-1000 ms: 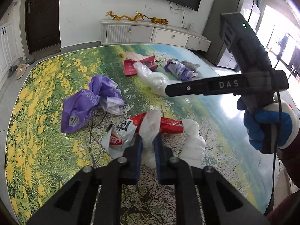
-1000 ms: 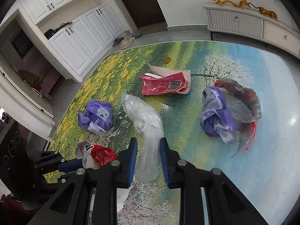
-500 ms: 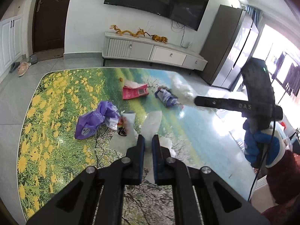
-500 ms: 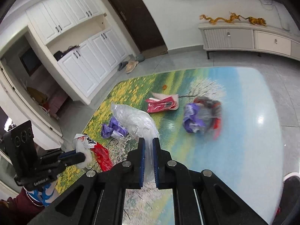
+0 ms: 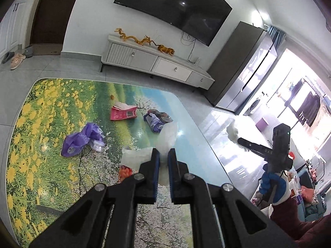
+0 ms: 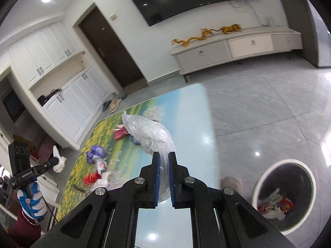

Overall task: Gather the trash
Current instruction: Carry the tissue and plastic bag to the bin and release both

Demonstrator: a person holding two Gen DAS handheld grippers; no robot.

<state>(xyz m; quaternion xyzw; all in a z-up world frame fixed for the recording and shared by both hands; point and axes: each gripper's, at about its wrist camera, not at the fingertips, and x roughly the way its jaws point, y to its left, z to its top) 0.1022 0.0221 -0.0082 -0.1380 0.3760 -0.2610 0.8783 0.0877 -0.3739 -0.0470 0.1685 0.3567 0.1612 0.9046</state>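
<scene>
Left claw [image 5: 163, 159]: clamped on white plastic bag [image 5: 166, 138], held above the surface [image 5: 186, 111].
Right claw [image 6: 164, 163]: clamped on clear plastic bag [image 6: 148, 132], raised near the surface's edge.
Trash bin [image 6: 266, 175]: on floor at lower right, wrappers inside.
Left on surface: purple bag [image 5: 81, 139], pink packet [image 5: 123, 113], purple-and-grey bundle [image 5: 156, 119], red wrapper [image 5: 125, 171].

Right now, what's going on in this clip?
A person is clearing trash off a table with two handheld grippers. The right gripper is shut on a clear plastic bag, held up above the table, with a trash bin on the floor to its right. The left gripper is shut on a white plastic bag. Purple bags and a pink packet are on the table.
</scene>
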